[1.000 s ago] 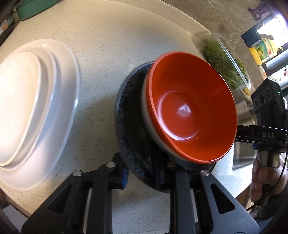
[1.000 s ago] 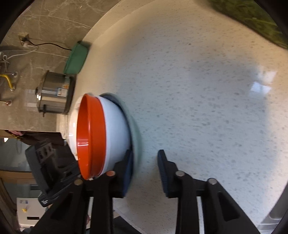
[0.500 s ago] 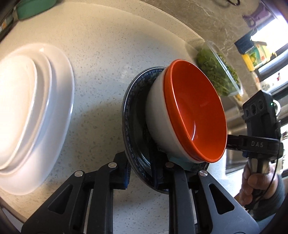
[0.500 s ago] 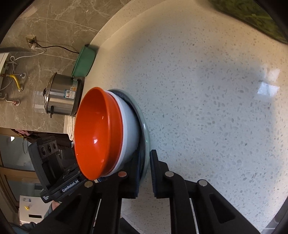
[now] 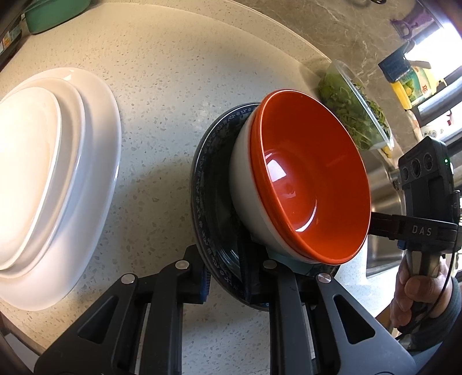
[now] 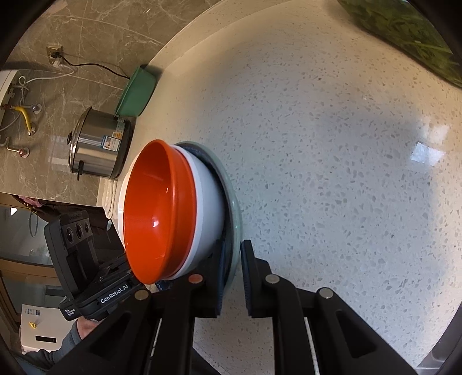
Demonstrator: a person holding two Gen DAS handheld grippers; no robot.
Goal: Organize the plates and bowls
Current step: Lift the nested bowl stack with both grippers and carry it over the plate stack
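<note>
Both grippers, left (image 5: 228, 277) and right (image 6: 232, 277), clamped the blue plate's (image 5: 202, 178) rim, carrying stacked bowls (image 5: 303, 187); next: level transfer toward white plates (image 5: 57, 173)

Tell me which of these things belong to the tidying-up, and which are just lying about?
Job: blue patterned plate, white bowl, orange bowl, stacked white plates.

Lying about: tub of greens, green basin, steel cooker.

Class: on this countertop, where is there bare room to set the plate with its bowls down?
Bare countertop lies between the white platters and the blue plate, back toward the green basin. It is crowded by the greens container.
</note>
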